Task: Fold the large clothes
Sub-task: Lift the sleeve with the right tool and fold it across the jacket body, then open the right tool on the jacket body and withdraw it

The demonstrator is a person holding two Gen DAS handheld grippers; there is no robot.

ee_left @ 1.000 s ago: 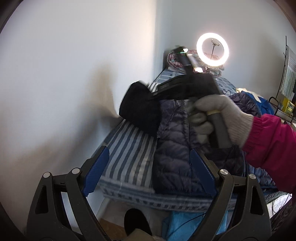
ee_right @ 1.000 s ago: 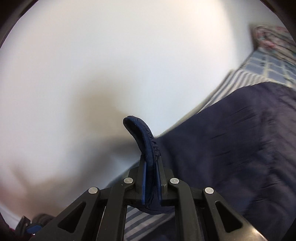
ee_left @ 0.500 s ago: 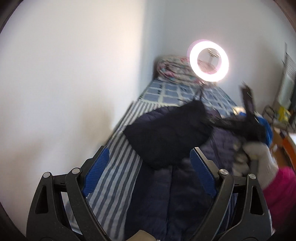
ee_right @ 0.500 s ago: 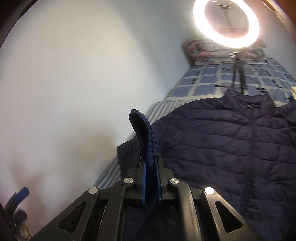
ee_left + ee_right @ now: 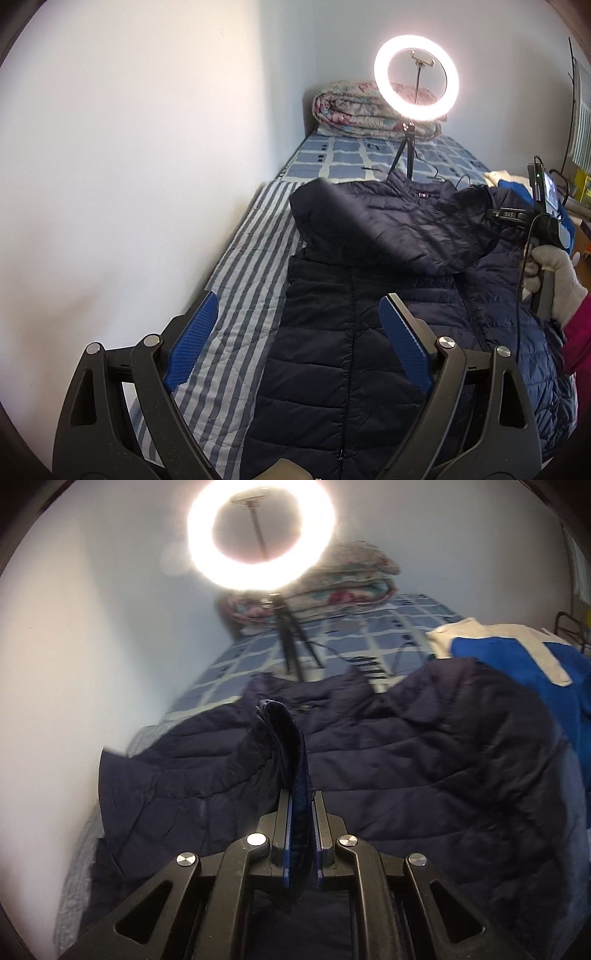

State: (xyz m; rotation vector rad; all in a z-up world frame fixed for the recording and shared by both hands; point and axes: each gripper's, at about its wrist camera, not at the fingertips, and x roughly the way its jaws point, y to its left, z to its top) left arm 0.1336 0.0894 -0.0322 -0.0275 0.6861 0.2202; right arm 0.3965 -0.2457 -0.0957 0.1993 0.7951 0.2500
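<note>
A navy quilted puffer jacket [image 5: 354,332] lies front up on the bed, its zip running toward me. Its left sleeve [image 5: 399,229] is drawn across the chest toward the right. My right gripper [image 5: 299,834] is shut on the sleeve cuff [image 5: 288,738], which sticks up between the pads; the right gripper's body shows at the right edge of the left wrist view [image 5: 543,221], in a gloved hand. My left gripper [image 5: 295,347] is open and empty, above the jacket's lower left side. The jacket also fills the right wrist view [image 5: 424,760].
The bed has a striped cover [image 5: 243,280] along the white wall [image 5: 129,166] and a blue checked sheet [image 5: 351,155] further back. A lit ring light on a tripod [image 5: 415,77] stands behind the collar. A rolled floral quilt [image 5: 351,110] lies at the head. A blue and cream garment [image 5: 524,657] lies at right.
My right gripper has carried the sleeve cuff from the wall side across the jacket to the right. My left gripper has risen over the jacket and stayed open.
</note>
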